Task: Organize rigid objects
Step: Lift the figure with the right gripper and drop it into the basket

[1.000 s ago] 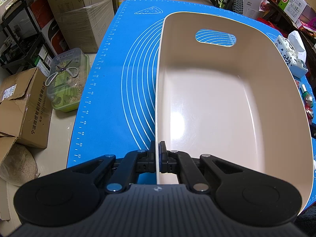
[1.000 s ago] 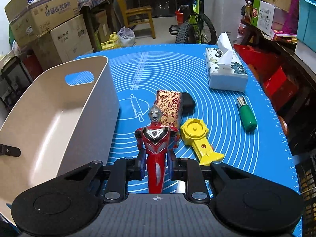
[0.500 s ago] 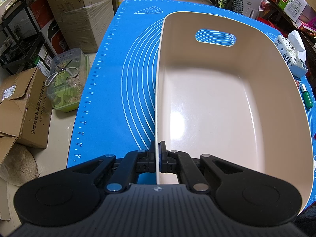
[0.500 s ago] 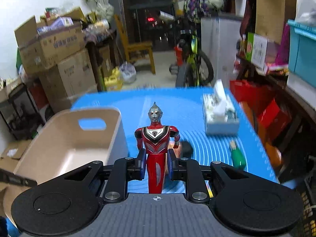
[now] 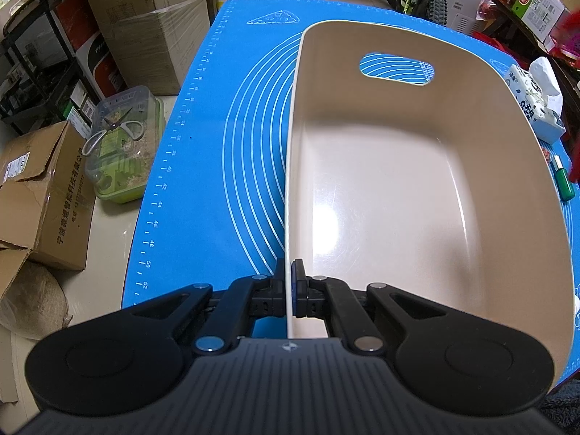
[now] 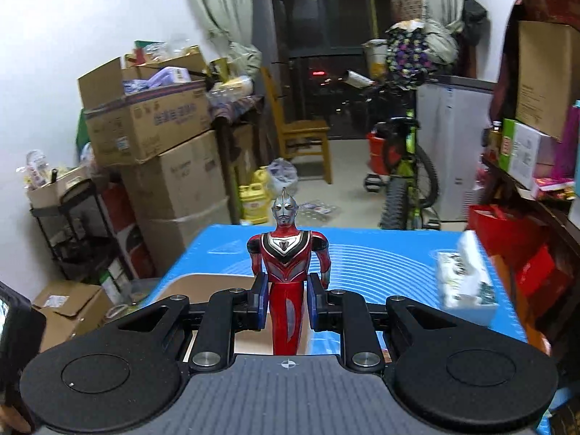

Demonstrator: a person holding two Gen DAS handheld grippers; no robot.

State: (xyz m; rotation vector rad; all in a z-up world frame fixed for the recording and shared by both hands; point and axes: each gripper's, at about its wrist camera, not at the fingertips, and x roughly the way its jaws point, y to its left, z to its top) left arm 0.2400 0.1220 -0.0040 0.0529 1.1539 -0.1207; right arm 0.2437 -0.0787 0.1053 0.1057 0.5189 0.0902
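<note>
Toy figure carried toward the bin, bin steadied by its wall.

The right gripper (image 6: 287, 306) was clamped on the legs of a red-and-silver plastic hero figure (image 6: 288, 253), held upright in the air above the blue silicone mat (image 6: 380, 253); the left gripper (image 5: 289, 286) pinched the near wall of the beige plastic bin (image 5: 398, 188), which looked empty. Next, I judged, the figure needed lowering over the bin before release. Around lay a tissue box (image 6: 464, 279), cardboard boxes (image 6: 145, 127) and a bicycle (image 6: 406, 166).

hidden: figure (image 6: 288, 275) legs behind right gripper body, lower centre | basket (image 6: 203, 288) mostly behind that gripper | blurred: tissue box (image 6: 464, 279), right | cut off: red blur (image 5: 571, 29), upper right edge
</note>
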